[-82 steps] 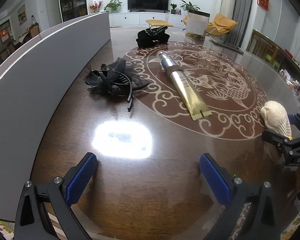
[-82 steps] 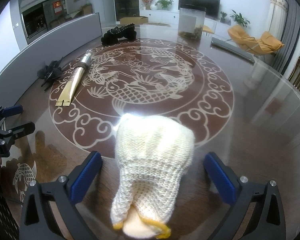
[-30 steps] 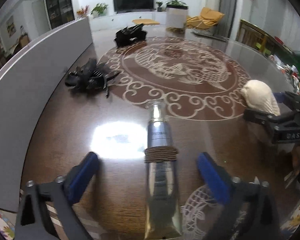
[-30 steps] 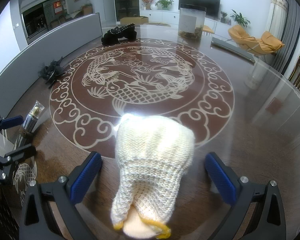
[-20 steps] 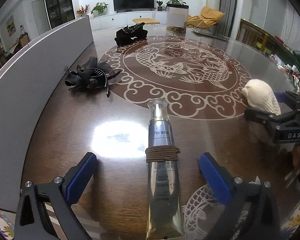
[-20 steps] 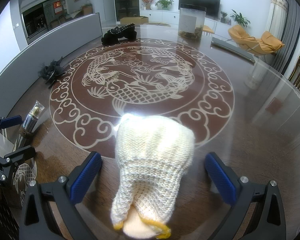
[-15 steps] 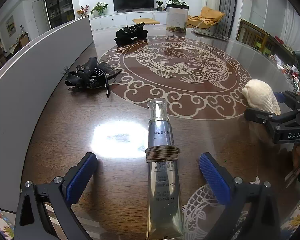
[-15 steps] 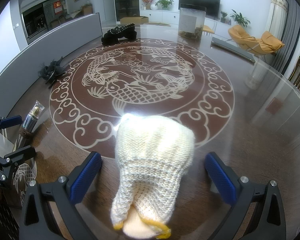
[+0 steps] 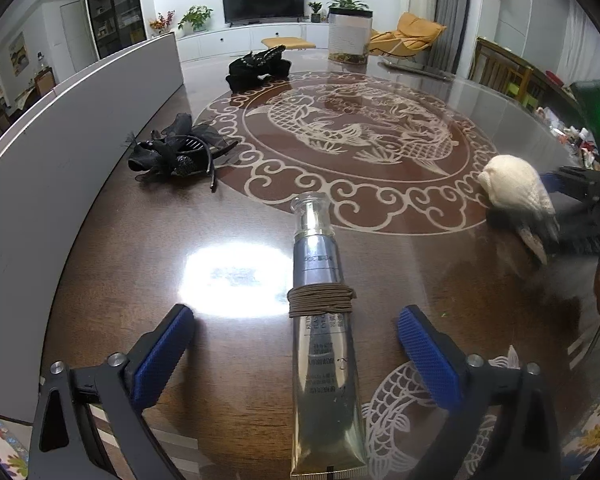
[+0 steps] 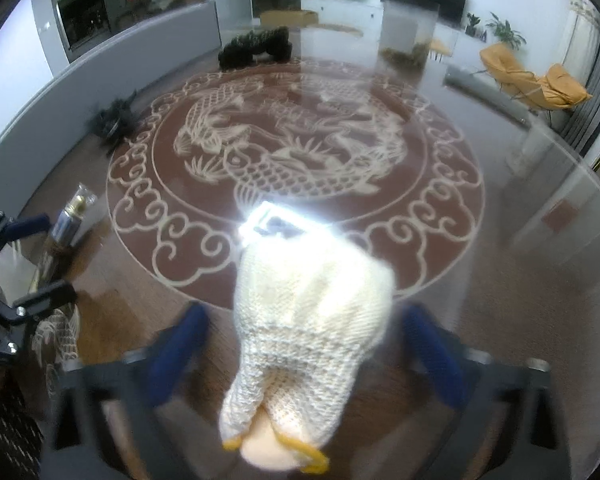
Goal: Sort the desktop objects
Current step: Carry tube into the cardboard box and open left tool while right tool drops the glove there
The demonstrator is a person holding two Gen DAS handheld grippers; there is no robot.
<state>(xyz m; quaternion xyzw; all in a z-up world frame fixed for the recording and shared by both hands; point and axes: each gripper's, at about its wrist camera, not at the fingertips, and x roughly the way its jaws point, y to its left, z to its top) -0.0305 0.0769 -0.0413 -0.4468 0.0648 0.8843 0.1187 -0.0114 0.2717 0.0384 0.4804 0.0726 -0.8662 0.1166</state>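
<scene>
Two wide-open claws: the left gripper (image 9: 294,350) straddles a smooth silvery tube (image 9: 322,320) banded with brown cord, gripping nothing. Lower centre, the right gripper (image 10: 304,354) flanks a nubbly cream knitted pouch (image 10: 312,320), now blurred, unlike the sharp earlier view.

Home living rm: TV (image 9: 263,2) on wall, orange lounge chair (image 9: 414,33), potted plants (image 9: 195,15).

dark glossy table (image 9: 112,264) with pale fish-and-cloud inlay, ceiling light glaring off it. grey partition (image 9: 60,128) along left edge. white wall, black television (image 9: 263,3), potted plants, orange chairs (image 10: 536,80), grey curtain.
</scene>
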